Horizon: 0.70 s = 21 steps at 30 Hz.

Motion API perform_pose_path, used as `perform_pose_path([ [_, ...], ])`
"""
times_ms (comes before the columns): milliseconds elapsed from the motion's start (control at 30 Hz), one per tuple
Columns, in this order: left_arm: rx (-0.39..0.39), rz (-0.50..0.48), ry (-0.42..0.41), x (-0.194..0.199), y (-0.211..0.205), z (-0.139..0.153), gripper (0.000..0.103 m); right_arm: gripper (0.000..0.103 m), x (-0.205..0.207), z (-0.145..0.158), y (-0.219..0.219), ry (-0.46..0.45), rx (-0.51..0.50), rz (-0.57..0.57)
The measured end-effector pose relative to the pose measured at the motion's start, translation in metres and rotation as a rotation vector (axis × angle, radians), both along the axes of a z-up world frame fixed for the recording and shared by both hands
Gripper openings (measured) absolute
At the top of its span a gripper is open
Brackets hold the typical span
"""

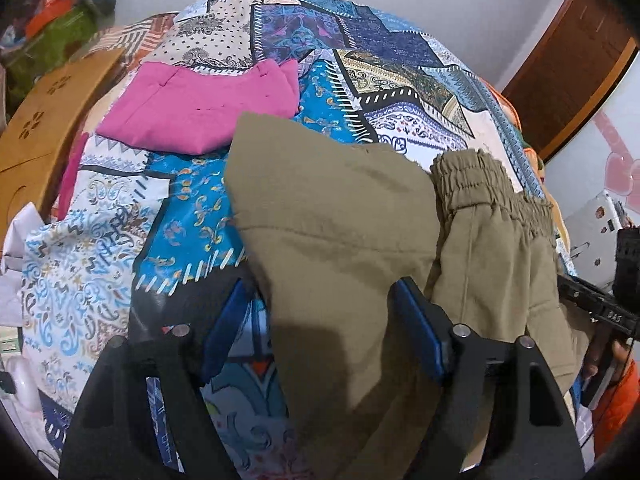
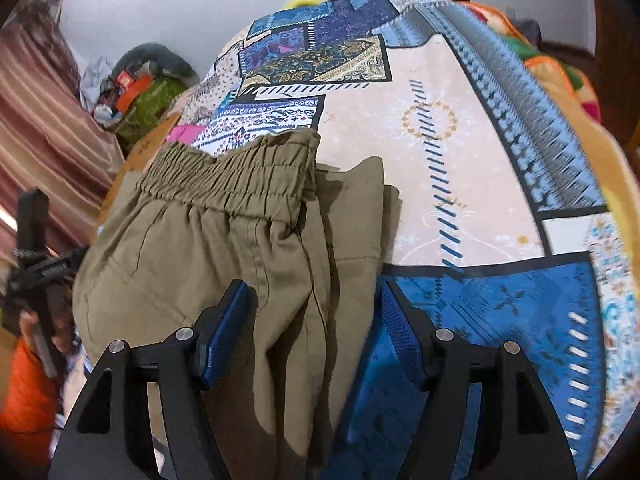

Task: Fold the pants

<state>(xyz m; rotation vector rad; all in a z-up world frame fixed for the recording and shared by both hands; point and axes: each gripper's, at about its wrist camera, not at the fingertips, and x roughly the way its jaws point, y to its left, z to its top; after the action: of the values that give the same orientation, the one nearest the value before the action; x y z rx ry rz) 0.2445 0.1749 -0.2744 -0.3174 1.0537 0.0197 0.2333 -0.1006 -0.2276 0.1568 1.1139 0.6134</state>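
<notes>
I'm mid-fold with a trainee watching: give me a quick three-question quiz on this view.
1. True or false: both tongs, left tongs and right tongs, stand open with olive pants fabric between their fingers.
2. What colour is the folded garment lying beyond the pants? A) pink B) white C) black
3. Fill in: the pants' gathered ______ waistband faces away from the right tongs.

Key: 1 true; 2 A; 3 elastic
</notes>
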Motion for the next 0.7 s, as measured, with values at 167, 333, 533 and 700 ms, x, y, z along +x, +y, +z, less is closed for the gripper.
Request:
perform_pose_path([
  [167,0.008,0.017,-0.008,0.001,0.003,0.002,0.056,0.049,0.005,-0.001,0.003,0.001,0.024,0.012],
  [333,0.134,0.000,-0.031,-0.003,-0.010,0.013,0.011,0.028,0.006,0.005,0.009,-0.024,0.001,0.038],
  [533,0.197,-0.018,-0.087,-0.012,-0.017,0.039,0.004,0.014,0.001,0.023,0.014,-0.117,-0.045,0.064],
  [700,0.208,-0.011,-0.148,-0.018,-0.015,0.070,0.003,0.013,-0.003,0.047,0.015,-0.183,-0.039,0.070],
])
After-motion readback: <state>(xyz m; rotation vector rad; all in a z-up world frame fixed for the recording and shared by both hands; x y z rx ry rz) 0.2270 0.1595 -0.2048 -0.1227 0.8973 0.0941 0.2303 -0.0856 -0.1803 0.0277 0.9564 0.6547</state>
